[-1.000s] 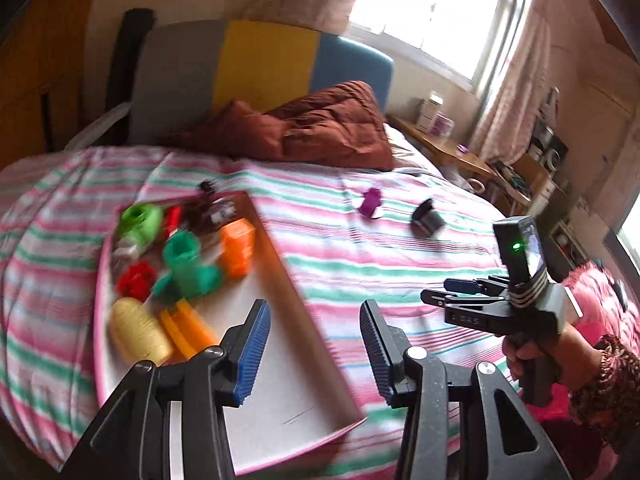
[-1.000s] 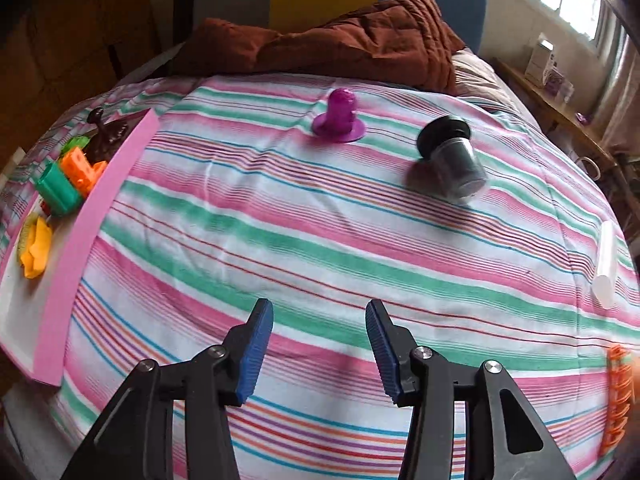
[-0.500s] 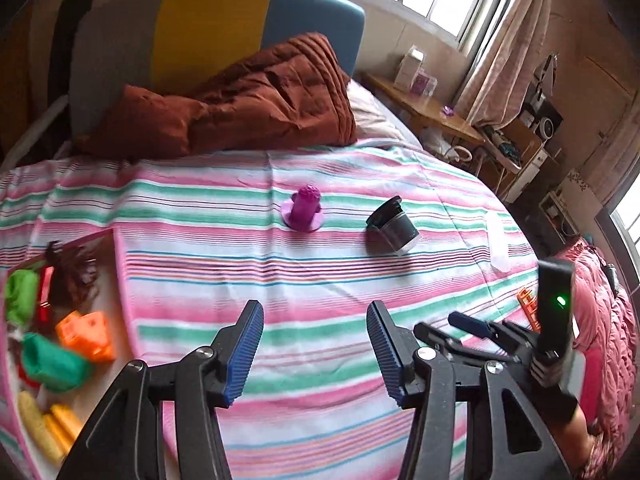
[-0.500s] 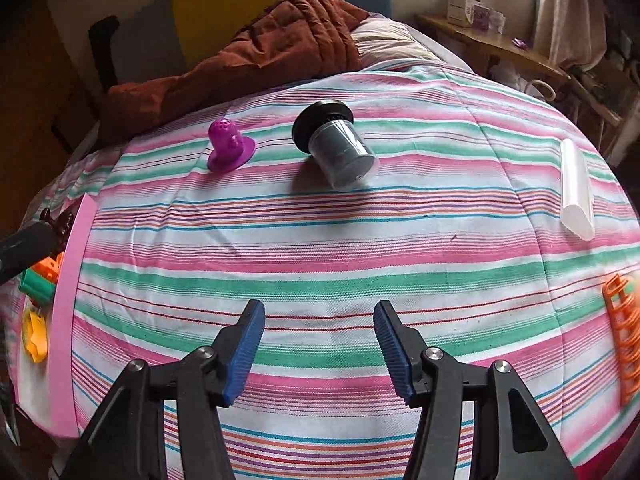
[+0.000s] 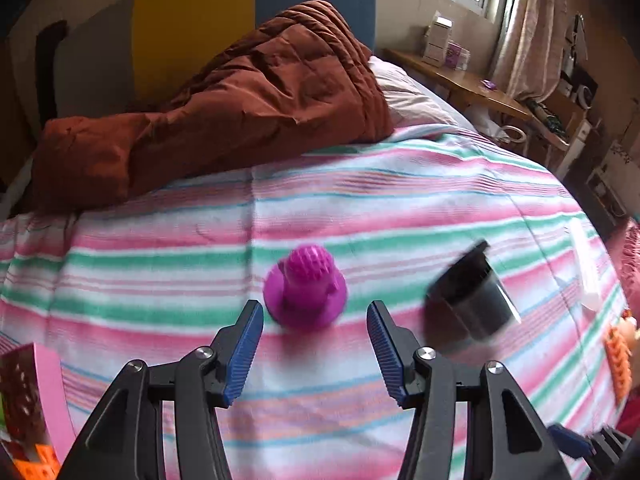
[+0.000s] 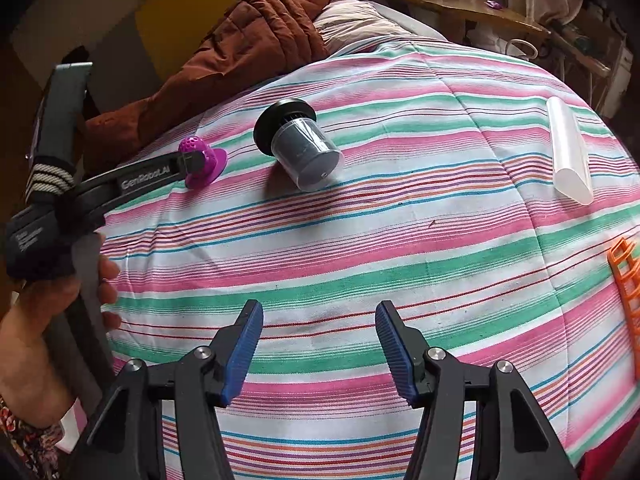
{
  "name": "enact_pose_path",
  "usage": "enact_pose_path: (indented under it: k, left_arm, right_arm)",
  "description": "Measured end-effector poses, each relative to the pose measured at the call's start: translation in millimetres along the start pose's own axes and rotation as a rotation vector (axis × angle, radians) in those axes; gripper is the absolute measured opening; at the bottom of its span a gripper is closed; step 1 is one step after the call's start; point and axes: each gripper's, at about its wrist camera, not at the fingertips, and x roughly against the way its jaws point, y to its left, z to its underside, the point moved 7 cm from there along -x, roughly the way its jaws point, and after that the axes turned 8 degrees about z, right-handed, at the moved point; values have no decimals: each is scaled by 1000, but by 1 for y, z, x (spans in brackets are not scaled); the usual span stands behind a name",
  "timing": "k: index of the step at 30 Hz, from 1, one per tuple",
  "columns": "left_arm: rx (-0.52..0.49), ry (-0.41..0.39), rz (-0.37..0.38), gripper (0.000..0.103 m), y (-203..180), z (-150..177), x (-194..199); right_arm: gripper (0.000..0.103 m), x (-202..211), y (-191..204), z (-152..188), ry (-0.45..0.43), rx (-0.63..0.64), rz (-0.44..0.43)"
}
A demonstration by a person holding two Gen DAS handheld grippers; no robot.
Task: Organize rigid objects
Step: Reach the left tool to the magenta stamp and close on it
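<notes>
One brand mark can be read: "GenRobot.AI" is printed in pale letters along the black arm of the left claw (image 6: 191,163), seen in the right wrist view at about 10 o'clock. A second pale label is carried on the black body of that tool, at about 9 o'clock, but it is too blurred to be read. No other text or numbers can be made out.

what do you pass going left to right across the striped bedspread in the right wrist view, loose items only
small magenta plastic piece with a round base → dark grey cylindrical container with a black lid, lying on its side → translucent white plastic tube → orange plastic grid piece at the frame edge
</notes>
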Motion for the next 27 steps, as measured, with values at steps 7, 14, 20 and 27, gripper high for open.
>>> enact_pose_path:
  k: [7,14,20,27]
  left_arm:
    - [-62,-48,-50,55,0,-13,-23]
    - [25,-72,21,33,12,2,-23]
    - [52,-82,34,32,13,25,-4]
    - [55,-91,40,32,6,60,19]
  right_arm:
    - [60,-4,-8,-3,28,-57,-35]
    - [60,-7,-19,-9,19,-83,-21]
    - [60,-6,-21,-15,-19,-78,-32]
    - [60,2,-18,-29,-160,-6,19]
